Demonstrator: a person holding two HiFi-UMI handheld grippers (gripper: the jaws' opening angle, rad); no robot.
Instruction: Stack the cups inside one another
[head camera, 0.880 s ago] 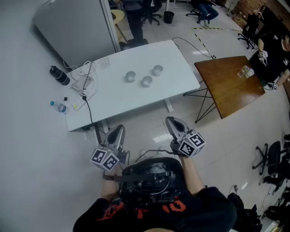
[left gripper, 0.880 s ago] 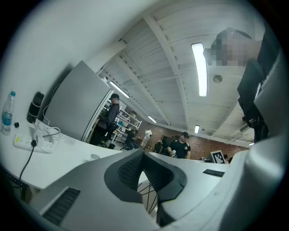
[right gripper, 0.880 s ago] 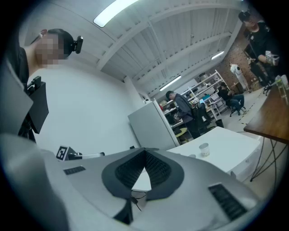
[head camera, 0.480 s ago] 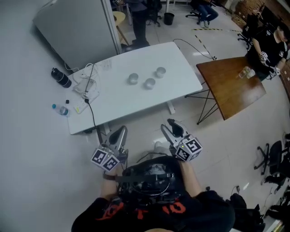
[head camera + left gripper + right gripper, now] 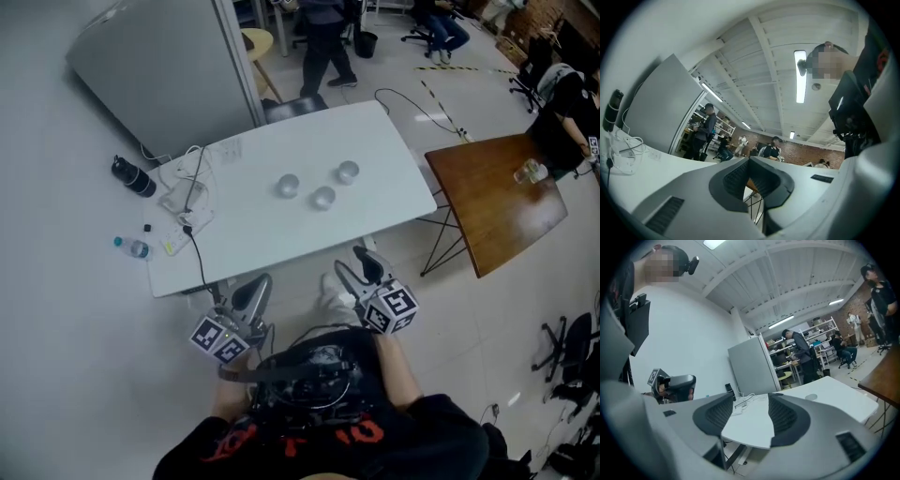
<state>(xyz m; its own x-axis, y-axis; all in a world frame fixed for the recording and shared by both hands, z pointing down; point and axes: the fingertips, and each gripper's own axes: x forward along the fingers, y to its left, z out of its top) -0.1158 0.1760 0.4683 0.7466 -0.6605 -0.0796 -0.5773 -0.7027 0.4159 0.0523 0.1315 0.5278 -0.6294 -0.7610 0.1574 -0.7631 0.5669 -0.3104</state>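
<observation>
Three small clear cups stand apart on the white table (image 5: 234,234): one at the left (image 5: 288,186), one in the middle (image 5: 323,198), one at the right (image 5: 348,172). Both grippers hang near the person's body, short of the table's near edge and well away from the cups. My left gripper (image 5: 256,289) (image 5: 750,164) has its pads meeting at the tips, with nothing between them. My right gripper (image 5: 357,268) (image 5: 746,416) stands open, and only the table's edge shows through the gap.
Cables and a power strip (image 5: 185,197) lie on the table's left end. A black bottle (image 5: 131,175) and a small water bottle (image 5: 134,247) sit on the floor at the left. A grey partition (image 5: 159,66) stands behind; a brown table (image 5: 497,202) is at the right. A person (image 5: 323,37) walks beyond.
The white table has come closer in the head view. The right gripper has drawn in a little toward the body. The person at the back has walked to the right.
</observation>
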